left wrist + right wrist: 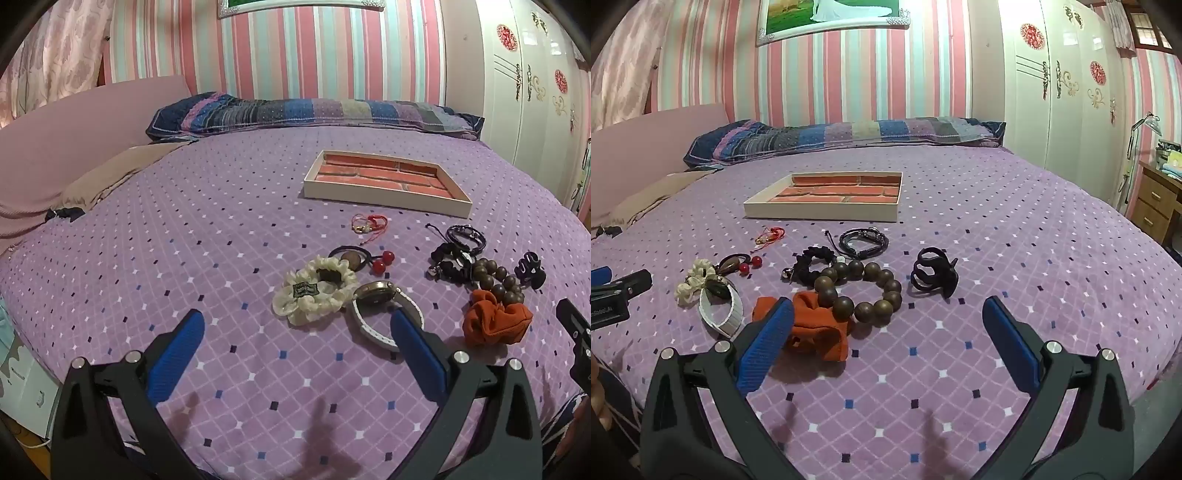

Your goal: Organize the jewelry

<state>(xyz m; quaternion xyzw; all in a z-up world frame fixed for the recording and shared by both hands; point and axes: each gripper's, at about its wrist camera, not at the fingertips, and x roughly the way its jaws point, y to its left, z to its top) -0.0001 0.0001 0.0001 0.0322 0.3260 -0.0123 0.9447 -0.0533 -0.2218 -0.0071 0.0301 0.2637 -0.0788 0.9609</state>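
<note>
Striped pink-and-blue wallpaper backs a wide bed (1015, 229) under a purple diamond-print cover, with a long patchwork pillow (846, 138) at its far end and a white wardrobe (1067, 92) off to the right. Both grippers hover low over the near edge of the cover. The left gripper (295, 334) has its blue pads spread wide and grips nothing; same story for the right gripper (888, 321), splayed wide, nothing between the pads.

Well ahead of both sits the shallow tray (820, 214), cream walls, brick-red lining, nothing visible inside it. Every piece of jewelry lies short of it, on the cover between tray and grippers.

Just past the right gripper's left pad, the orange scrunchie (816, 325), partly hidden behind that pad, and touching it the big brown bead bracelet (862, 291). Ahead and slightly right of centre, apart from the beads, the black claw clip (934, 273). Beyond the beads, the black scrunchie (809, 267) and a coiled dark cord bracelet (864, 238).

Over at the left gripper: the white-strapped watch (380, 302) lies right at its right pad, the cream scrunchie (314, 288) dead ahead touching the watch. Further on, a hair tie with red balls (382, 260), then the small red string charm (369, 223), nearest the tray.
</note>
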